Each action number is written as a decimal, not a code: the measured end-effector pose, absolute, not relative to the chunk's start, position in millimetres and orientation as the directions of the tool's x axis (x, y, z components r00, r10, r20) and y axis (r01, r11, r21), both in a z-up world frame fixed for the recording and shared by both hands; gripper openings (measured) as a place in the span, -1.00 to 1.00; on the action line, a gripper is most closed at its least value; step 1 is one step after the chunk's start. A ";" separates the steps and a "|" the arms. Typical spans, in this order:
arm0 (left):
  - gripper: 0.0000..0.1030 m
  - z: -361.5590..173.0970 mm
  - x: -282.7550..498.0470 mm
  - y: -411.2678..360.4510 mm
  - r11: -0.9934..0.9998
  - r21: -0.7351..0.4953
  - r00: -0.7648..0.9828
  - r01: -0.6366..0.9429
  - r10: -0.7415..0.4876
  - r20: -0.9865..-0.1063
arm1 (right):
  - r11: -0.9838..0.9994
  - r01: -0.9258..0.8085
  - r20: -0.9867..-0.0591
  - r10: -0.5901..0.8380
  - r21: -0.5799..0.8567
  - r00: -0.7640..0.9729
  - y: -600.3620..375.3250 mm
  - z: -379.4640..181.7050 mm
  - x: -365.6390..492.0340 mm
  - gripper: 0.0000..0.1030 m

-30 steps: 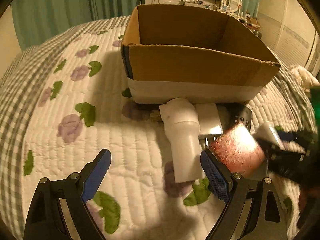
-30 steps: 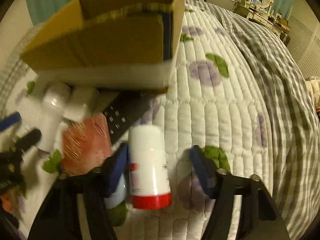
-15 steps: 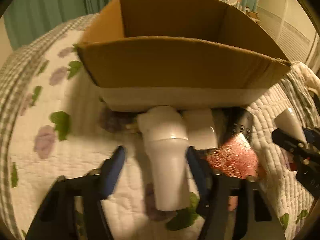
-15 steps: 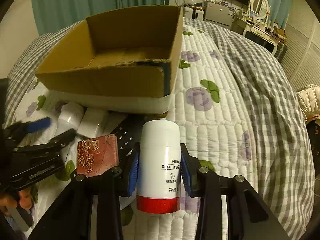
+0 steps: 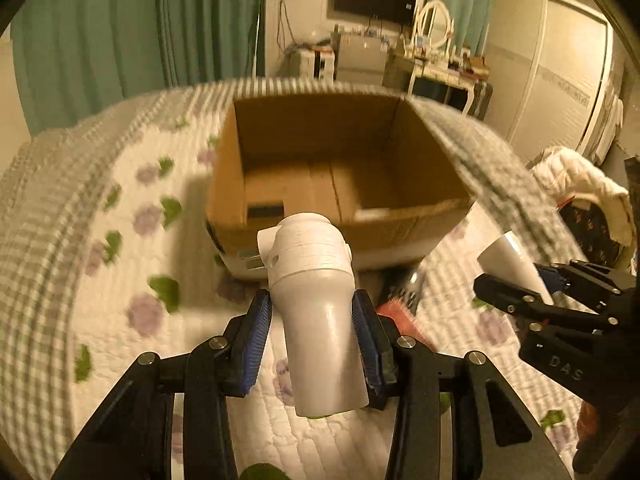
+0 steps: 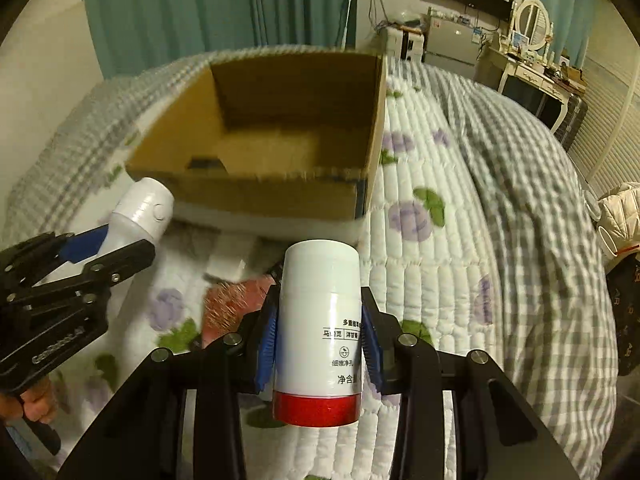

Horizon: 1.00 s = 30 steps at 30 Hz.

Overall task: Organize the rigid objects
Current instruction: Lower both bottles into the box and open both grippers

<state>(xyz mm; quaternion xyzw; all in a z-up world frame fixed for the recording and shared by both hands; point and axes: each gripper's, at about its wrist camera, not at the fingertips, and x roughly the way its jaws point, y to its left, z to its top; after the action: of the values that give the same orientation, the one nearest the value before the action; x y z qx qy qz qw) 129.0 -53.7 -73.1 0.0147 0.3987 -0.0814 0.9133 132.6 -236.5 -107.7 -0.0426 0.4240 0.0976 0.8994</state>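
Left hand-held gripper point(image 5: 316, 346): clamped on the white plastic bottle point(image 5: 316, 312), blue pads pressing both sides of its body; a second ago these jaws stood wide apart with the bottle lying loose on the bed between them, and they have just been closing.

White plastic bottle: now off the quilt, held up in front of the box's near wall, cap end pointing toward the box. In the right wrist view it shows at the far left, raised beside the box corner.

Cardboard box point(image 5: 404, 220): open-topped on the bed point(image 5: 120, 240), nearly empty; only a small dark thing at the bottom near the left wall, too blurred to name. A second ago it loomed above the camera; now I look down into it.

Left behind on the quilt: the pink patterned block point(image 6: 232, 304), a dark remote beside it, and a white item close to the box wall, all smeared by motion.

Right hand-held gripper point(image 6: 318, 344): clamped on the white jar with a red base point(image 6: 320, 332), which has also come up off the bed since a second ago.

Meaning for the task: both picks look done. I judge the next step is carrying both over the near rim and dropping them in; the rim itself is the thing to clear.
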 end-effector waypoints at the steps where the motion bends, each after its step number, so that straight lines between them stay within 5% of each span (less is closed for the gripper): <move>1: -0.18 -64.0 130.3 -54.9 0.986 -0.027 0.678 0.162 -0.131 -0.723 | 0.977 -0.212 -0.764 0.147 0.014 0.628 -236.1 -98.3 131.2 -0.30; 15: -0.18 11.3 191.5 -52.6 0.987 -0.019 0.748 0.158 -0.133 -0.650 | 0.960 -0.277 -0.623 0.190 -0.045 0.759 -201.9 28.0 173.3 -0.30; 30: -0.18 -59.8 290.0 -50.4 0.993 0.017 0.691 0.116 -0.068 -0.719 | 0.963 -0.268 -0.680 0.180 -0.025 0.711 -201.6 -38.6 274.4 -0.30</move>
<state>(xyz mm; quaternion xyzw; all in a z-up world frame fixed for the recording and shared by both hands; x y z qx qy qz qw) 290.0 -50.4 -59.8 0.0304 0.3897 -0.0499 0.9191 274.4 -201.6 -38.6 -0.0609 0.3605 0.1214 0.9228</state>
